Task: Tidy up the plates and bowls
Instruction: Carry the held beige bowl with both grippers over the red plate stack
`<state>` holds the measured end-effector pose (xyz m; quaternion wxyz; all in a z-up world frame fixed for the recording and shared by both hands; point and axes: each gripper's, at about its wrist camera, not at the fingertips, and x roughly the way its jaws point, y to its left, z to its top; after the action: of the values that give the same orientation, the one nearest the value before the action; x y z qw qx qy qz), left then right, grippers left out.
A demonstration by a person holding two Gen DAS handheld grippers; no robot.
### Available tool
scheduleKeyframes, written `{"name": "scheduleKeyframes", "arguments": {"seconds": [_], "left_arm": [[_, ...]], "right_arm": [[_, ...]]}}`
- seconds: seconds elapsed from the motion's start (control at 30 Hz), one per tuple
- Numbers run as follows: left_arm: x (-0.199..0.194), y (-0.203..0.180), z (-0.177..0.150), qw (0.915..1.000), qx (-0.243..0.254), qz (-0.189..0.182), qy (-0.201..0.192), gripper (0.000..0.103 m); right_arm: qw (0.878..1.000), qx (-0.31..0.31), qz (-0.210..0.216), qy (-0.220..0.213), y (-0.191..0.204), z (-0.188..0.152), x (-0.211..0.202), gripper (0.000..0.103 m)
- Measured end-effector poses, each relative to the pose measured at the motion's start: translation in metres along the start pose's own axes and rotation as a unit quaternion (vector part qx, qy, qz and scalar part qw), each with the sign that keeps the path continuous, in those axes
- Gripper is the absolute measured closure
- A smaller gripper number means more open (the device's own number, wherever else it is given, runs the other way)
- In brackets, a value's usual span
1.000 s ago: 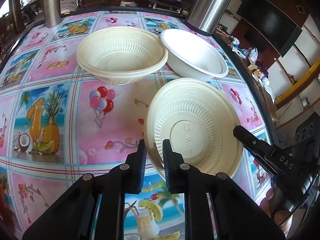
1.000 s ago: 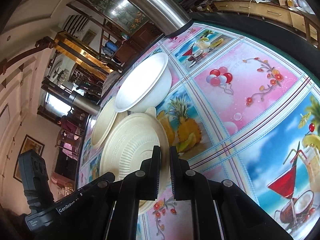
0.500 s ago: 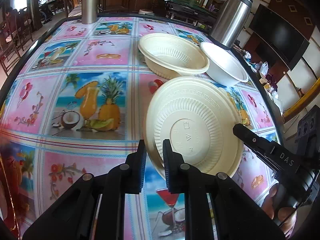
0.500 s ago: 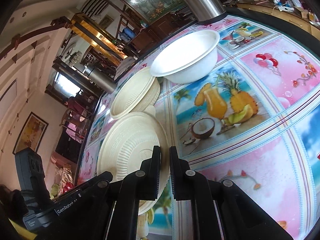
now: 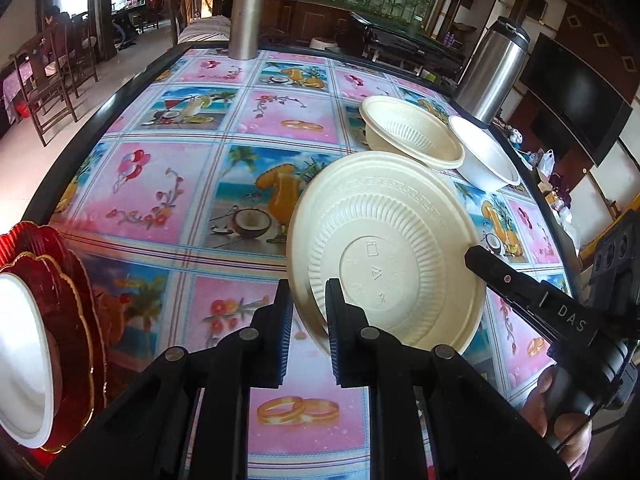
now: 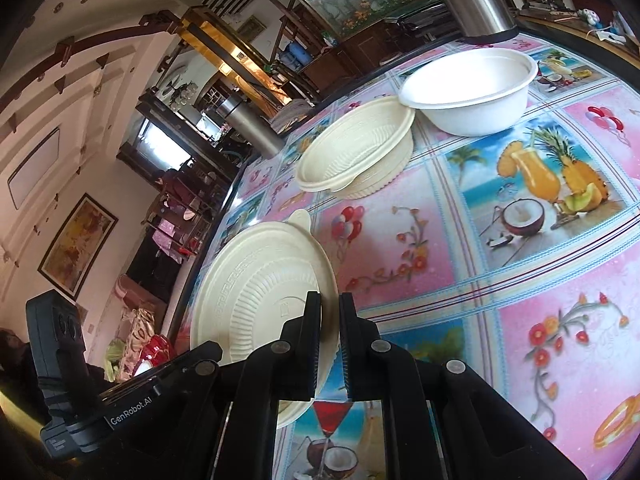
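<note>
The cream bowl (image 5: 384, 248) hung on edge at centre frame, underside to the left camera, above the table (image 5: 168, 184). The left gripper (image 5: 308, 312) and right gripper (image 6: 330, 320) each pinched its thin rim from opposite sides. Any uneven pull would likely have bent or freed that rim. The red plates (image 5: 68, 320) at lower left sat close enough to be clipped.
</note>
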<state>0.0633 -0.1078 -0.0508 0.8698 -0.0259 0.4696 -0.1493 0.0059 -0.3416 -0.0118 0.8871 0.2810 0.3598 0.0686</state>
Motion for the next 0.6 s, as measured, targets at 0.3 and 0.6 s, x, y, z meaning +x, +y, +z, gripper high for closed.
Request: {"name": "scheduleKeyframes", "arguments": {"seconds": [0.3,0.6], "left_arm": [[-0.03,0.041,-0.008,0.9991,-0.023,0.027,-0.022,0.089],[-0.083,0.104,-0.014,0.9934,-0.063,0.073,-0.061,0.089]], "right_arm": [[0.999,-0.011,0.037,0.002,0.041,-0.014,0.011,0.094],[0.995,-0.038,0.093,0.026,0.111,-0.033,0.034,0.094]]}}
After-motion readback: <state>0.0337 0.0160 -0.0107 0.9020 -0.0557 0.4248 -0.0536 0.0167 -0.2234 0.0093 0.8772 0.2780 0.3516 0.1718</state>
